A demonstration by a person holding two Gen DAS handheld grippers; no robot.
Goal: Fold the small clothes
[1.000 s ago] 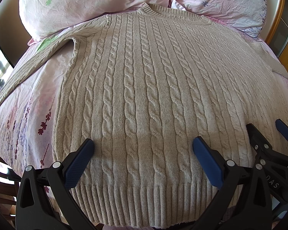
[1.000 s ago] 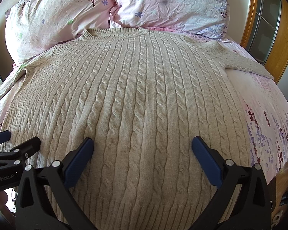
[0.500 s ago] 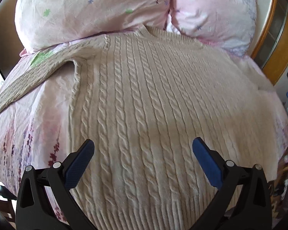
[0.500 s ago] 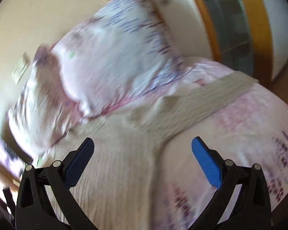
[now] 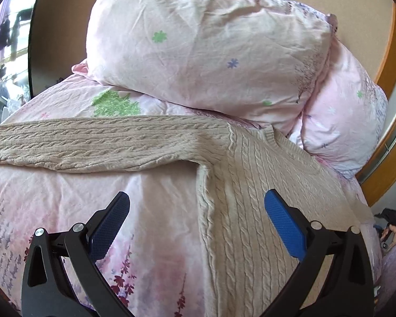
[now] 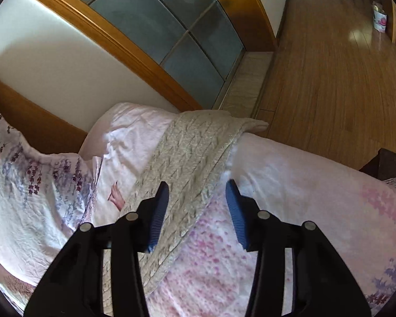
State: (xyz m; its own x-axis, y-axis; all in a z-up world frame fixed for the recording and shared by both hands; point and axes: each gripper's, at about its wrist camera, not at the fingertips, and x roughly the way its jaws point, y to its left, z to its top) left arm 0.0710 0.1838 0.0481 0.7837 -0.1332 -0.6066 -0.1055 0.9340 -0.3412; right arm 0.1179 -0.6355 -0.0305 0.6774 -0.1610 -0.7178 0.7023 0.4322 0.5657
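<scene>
A beige cable-knit sweater [image 5: 250,190] lies flat on the bed, its left sleeve [image 5: 92,142] stretched out to the left. My left gripper [image 5: 196,206] is open and empty, hovering over the sweater's left armpit edge. In the right wrist view the right sleeve [image 6: 190,158] runs toward the bed's edge, its cuff hanging slightly over. My right gripper [image 6: 198,192] is partly open and empty, just above the sleeve's lower edge.
Two pink floral pillows [image 5: 211,42] lie at the head of the bed beyond the collar. The pink flowered bedsheet [image 5: 66,211] surrounds the sweater. A wooden-framed glass door [image 6: 171,31] and wooden floor [image 6: 330,66] lie past the right bed edge.
Both grippers have left the hem and swung outward: the left toward the left sleeve and armpit, the right toward the right sleeve near the bed edge. The right jaws have narrowed.
</scene>
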